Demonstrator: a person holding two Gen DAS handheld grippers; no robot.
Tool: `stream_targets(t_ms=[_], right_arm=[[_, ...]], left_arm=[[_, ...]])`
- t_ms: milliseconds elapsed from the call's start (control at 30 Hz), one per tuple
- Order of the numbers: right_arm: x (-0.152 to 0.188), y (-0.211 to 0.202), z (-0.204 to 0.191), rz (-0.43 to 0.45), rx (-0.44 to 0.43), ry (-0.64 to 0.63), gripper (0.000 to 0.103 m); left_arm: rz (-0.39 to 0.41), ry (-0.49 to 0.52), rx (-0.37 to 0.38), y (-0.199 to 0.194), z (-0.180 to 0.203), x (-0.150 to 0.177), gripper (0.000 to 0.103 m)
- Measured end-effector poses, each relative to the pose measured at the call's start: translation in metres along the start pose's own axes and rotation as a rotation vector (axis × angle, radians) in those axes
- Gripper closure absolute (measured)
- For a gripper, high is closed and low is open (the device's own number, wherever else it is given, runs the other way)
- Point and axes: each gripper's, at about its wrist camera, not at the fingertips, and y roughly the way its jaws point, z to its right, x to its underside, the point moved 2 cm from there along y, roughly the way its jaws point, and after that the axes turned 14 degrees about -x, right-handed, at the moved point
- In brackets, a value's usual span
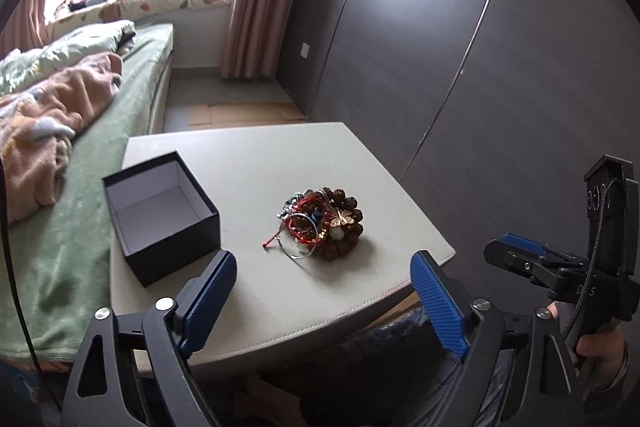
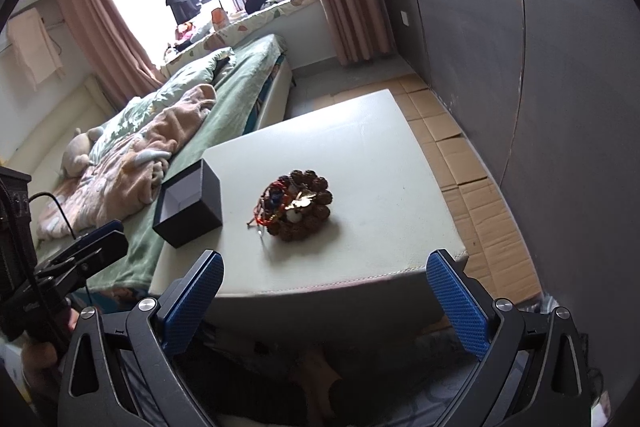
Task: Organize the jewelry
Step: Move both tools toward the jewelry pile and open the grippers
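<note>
Left claw (image 1: 324, 291): released, blue pads spread wide, nothing between them. It hangs over the near edge of the table (image 1: 248, 171), tilted downward.

Jewelry (image 1: 322, 225): one tangled heap on the table, ahead of the left claw and about centred on its gap, well apart from both pads. Brown bead bracelet at the far right of the heap, red cords and a thin metal ring on the near left side, a small gold piece on top.

Box (image 1: 160, 215): black, lidless, pale inside, nothing seen in it. Ahead and left of the left claw, its near corner just beyond the left pad. Apart from the jewelry, bare tabletop between.

Right claw (image 2: 326, 293): also released, pads wide apart, nothing gripped. Jewelry (image 2: 298, 209) lies ahead, slightly left of centre; box (image 2: 188, 209) further left, beyond the left pad.

Bed (image 1: 80, 227) alongside the table, past the box.
</note>
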Motion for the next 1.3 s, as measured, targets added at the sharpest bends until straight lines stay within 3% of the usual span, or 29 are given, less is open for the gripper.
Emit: stream_targets(t_ms=[267, 733, 967, 1033, 1100, 1200, 1300], right_arm=[[-0.006, 0.019, 0.022, -0.036, 0.016, 0.037, 0.001], [-0.012, 0.038, 0.047, -0.055, 0.032, 0.091, 0.001], [-0.018, 0.049, 0.055, -0.072, 0.033, 0.117, 0.003], [-0.019, 0.056, 0.056, -0.086, 0.026, 0.122, 0.009], [-0.022, 0.067, 0.055, -0.11, 0.007, 0.131, 0.027], [-0.023, 0.084, 0.055, -0.143, -0.03, 0.158, 0.037], [-0.023, 0.099, 0.052, -0.165, -0.053, 0.172, 0.045]], left_arm=[[-0.077, -0.041, 0.006, 0.052, 0.002, -0.003, 0.021], [-0.188, -0.081, -0.043, 0.127, 0.005, -0.005, 0.045], [-0.209, -0.108, -0.053, 0.146, 0.007, -0.009, 0.047], [-0.208, -0.103, -0.06, 0.147, 0.009, -0.01, 0.053], [-0.219, -0.107, -0.058, 0.149, 0.008, -0.009, 0.062], [-0.22, -0.115, -0.056, 0.146, 0.004, -0.009, 0.067], [-0.218, -0.117, -0.048, 0.144, -0.001, -0.008, 0.078]])
